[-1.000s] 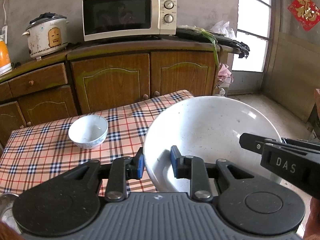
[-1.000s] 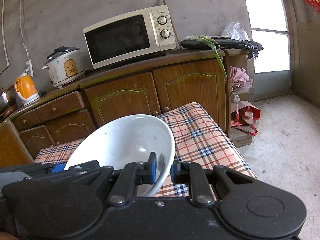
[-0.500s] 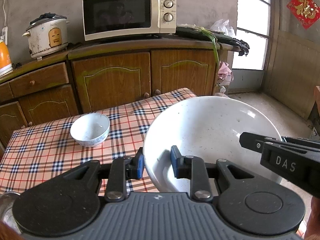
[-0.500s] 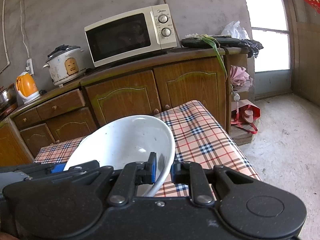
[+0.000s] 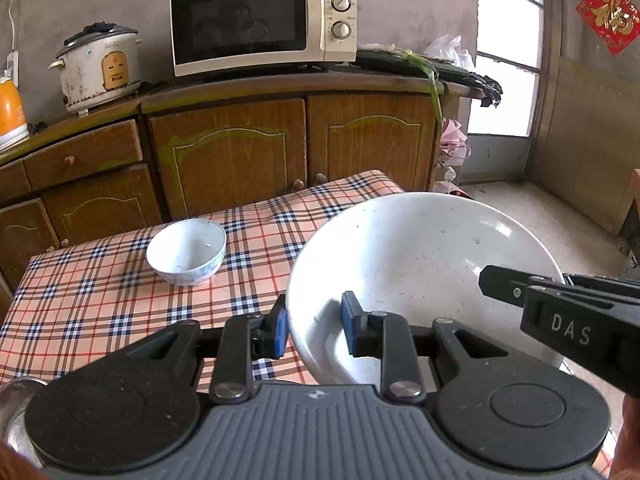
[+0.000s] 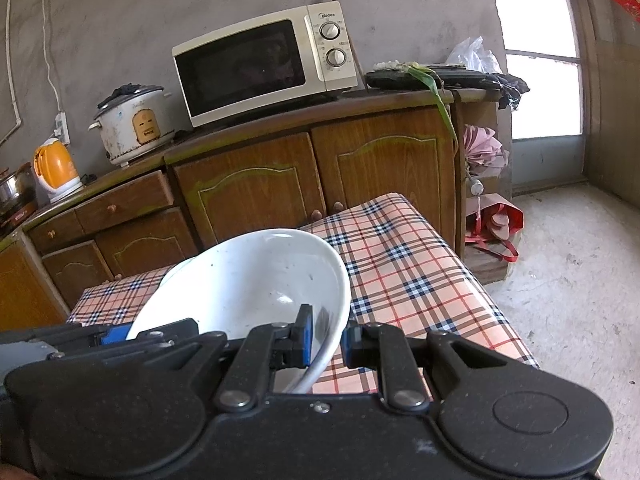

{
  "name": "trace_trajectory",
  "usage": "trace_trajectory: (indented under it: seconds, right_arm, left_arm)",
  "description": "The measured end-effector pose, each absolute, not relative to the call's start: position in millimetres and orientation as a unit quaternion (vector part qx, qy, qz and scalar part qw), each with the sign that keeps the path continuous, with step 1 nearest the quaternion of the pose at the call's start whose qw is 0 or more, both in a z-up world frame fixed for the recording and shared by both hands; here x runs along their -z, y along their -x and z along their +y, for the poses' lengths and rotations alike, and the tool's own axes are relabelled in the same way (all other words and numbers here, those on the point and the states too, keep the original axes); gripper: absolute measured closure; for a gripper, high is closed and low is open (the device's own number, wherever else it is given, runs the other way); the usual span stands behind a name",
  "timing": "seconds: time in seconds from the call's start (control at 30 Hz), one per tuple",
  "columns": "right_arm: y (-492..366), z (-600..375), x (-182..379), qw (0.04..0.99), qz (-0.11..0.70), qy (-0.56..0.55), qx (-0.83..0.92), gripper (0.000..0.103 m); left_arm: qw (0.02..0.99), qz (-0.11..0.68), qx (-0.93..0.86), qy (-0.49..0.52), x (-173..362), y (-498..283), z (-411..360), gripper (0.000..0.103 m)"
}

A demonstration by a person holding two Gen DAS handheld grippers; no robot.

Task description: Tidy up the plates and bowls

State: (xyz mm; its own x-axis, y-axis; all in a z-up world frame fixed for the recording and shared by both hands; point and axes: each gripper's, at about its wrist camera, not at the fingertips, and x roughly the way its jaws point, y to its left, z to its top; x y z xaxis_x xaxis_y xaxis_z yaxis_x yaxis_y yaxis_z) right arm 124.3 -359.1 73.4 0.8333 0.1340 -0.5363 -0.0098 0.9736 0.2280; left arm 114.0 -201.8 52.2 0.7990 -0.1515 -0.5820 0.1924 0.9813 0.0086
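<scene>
A large white bowl [image 5: 420, 256] hangs above the right end of the checked table [image 5: 100, 304], tilted, with both grippers holding it. My left gripper [image 5: 314, 326] is shut on the bowl's near left rim, one blue pad inside and one outside. My right gripper [image 6: 326, 340] is shut on the near right rim of the same large white bowl [image 6: 248, 280]. In the left wrist view the right gripper [image 5: 560, 312] comes in from the right edge. A small white bowl with a blue pattern [image 5: 186, 250] stands upright on the table, to the left and farther back.
Behind the table runs a wooden cabinet [image 5: 240, 152] carrying a microwave [image 5: 260, 20], a rice cooker [image 5: 100, 68] and an orange kettle [image 6: 56, 168]. A metal rim [image 5: 12, 400] shows at the lower left. Bare concrete floor [image 6: 572, 280] lies right of the table, with a red bag [image 6: 500, 224].
</scene>
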Motion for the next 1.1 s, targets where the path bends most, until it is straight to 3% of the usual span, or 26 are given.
trace_trajectory:
  seconds: [1.1]
  right_arm:
    - [-116.5, -348.9, -64.5, 0.95, 0.289, -0.111, -0.045, 0.084]
  left_arm:
    - [0.948, 0.305, 0.084, -0.038, -47.6, -104.9, -193.4, 0.076]
